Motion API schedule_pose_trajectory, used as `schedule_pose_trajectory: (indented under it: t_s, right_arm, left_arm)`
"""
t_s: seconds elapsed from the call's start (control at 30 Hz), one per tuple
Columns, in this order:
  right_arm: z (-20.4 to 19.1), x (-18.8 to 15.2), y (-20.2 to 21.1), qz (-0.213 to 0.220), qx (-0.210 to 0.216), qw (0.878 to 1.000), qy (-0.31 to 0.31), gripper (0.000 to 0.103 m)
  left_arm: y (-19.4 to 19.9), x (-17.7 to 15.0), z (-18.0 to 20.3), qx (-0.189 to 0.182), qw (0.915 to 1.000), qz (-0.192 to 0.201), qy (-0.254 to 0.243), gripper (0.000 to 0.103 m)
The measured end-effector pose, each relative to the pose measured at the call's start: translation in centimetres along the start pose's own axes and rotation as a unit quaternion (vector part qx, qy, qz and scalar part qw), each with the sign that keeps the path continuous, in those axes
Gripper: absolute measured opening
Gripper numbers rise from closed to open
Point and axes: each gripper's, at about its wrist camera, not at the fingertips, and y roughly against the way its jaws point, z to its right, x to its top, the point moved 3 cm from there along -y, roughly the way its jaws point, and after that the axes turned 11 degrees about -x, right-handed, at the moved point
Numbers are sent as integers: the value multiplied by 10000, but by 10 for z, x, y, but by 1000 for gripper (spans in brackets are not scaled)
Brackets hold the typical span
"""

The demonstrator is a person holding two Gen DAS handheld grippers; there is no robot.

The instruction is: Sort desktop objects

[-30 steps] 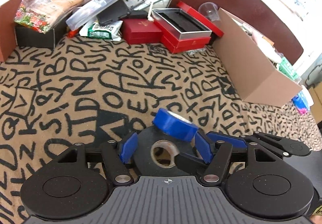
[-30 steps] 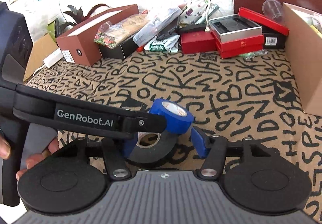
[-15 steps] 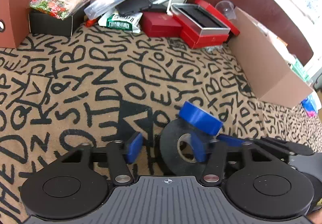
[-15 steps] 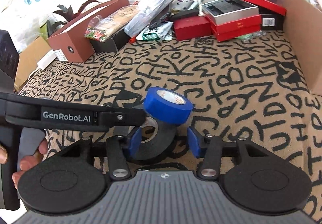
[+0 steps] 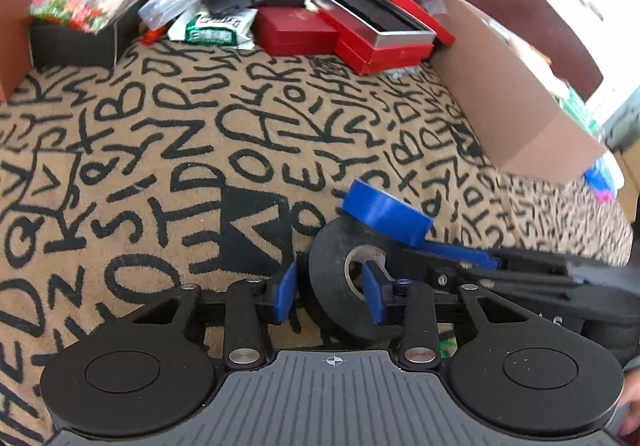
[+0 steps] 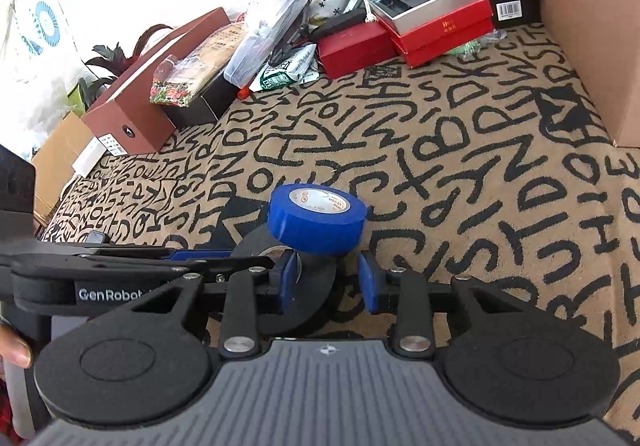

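Left gripper (image 5: 330, 296) jaws closing across the black tape roll (image 5: 332, 278): one pad outside the rim, one inside the core, contact not yet seen. Right gripper (image 6: 330, 280) jaws closing around the same roll's other side, under the blue tape roll (image 6: 316, 217) stacked on top. Both rolls sit mid-tablecloth (image 5: 160, 149), nearer its front edge. Squeeze should be finished before lifting; the black roll kept level so the blue one isn't tipped off.

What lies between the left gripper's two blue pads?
One wall of the black tape roll; the left gripper is closing its jaws around it. Left wrist view.
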Motion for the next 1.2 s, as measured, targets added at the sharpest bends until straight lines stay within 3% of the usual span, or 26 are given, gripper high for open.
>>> schedule_pose_trajectory:
  t_s: [0.17,0.23,0.67,0.9,1.2]
  right_arm:
    - [1,-6,-1,-212,312,9993,-47,41]
    - [-1,-5,-2,-205,267,9994,-117,41]
    - [-4,-16,17,-147,69,9996,-214,33]
    - [-6,-13,50,183,26,9998,-97,32]
    - [20,20,92,923,-203,9954,-177,32]
  left_arm:
    - [3,-4,-4,-28,9999,64,128,46]
    - [1,-3,-5,50,9998,131,165,39]
    - [18,-19,11,192,9993,163,293,37]
    - [37,-16,37,162,9990,404,115,37]
    - [36,25,89,-128,9960,793,-379,38]
